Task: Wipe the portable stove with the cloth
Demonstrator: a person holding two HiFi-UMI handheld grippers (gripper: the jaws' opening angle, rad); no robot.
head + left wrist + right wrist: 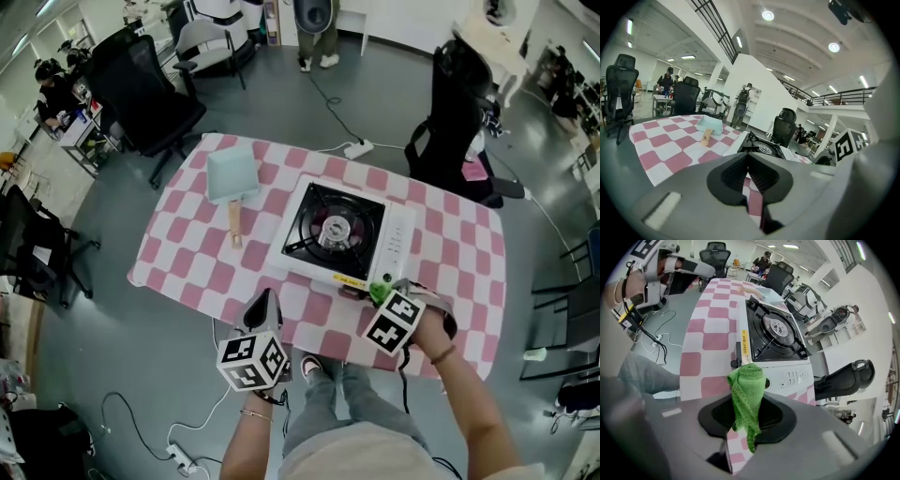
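Grey floor runs all round a low table (187, 234) covered in pink and white checks, with black office chairs (145, 89) standing off its far corners and a white power strip (358, 148) lying on the floor behind it. On the table sits the white stove (337, 230), its black burner grate facing up and its control strip along the person's right side. Well to the left of it lies a pale blue dustpan (232, 173) with a wooden handle pointing toward the near edge. The right gripper (748, 414) is clamped on a green cloth (746, 385); the bunched cloth sticks up from between the jaws and a loose tail hangs below them. Seen from the head view, the cloth is at the stove's near right corner, just by the front knob; whether it touches the stove cannot be told. The left gripper (747, 157) is over the near table edge, left of the stove and apart from it, its jaws pressed together at the tips with nothing between them.
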